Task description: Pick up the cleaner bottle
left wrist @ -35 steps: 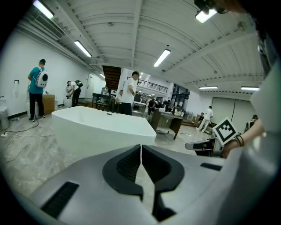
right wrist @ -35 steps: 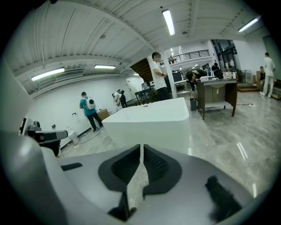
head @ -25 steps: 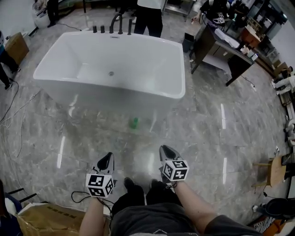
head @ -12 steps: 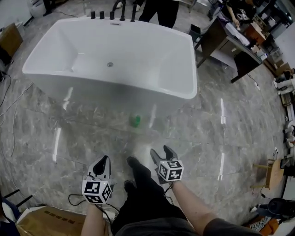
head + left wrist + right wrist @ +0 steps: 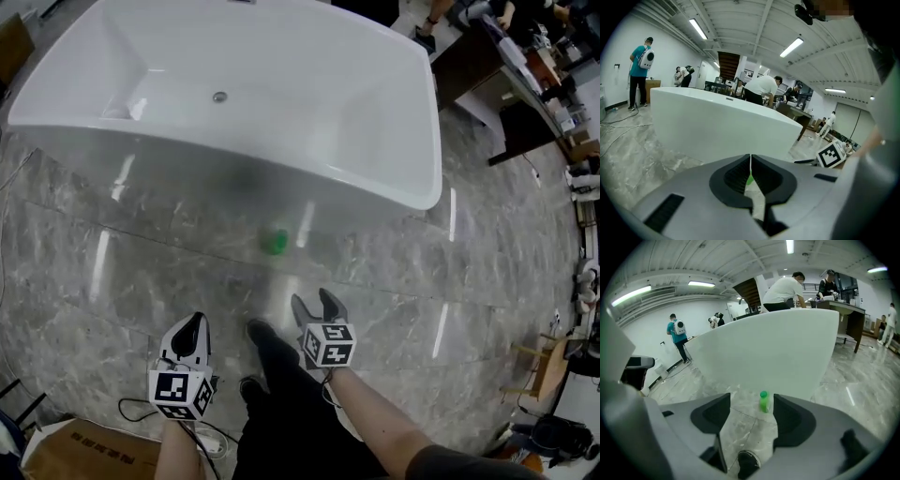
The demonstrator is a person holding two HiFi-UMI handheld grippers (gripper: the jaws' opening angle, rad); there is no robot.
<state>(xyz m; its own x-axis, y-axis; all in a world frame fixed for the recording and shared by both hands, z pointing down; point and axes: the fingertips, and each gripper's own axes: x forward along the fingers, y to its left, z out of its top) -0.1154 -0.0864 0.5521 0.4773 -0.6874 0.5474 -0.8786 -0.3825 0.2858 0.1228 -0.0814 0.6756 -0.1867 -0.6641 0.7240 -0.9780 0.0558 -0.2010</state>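
Marble floor (image 5: 84, 281) w/ tub (image 5: 319, 103), green cleaner bottle (image 5: 274, 242), cardboard box (image 5: 80, 457).

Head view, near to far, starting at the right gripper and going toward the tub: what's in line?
right gripper → cleaner bottle → bathtub

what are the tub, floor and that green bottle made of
Tub: likely acrylic or enamelled, glossy white; smooth seamless walls with soft highlights.
Floor: polished grey marble or marble-look tile; veining, joint lines, mirror-like light streaks.
Bottle: probably plastic, bright green with a green cap; too small to judge finish.
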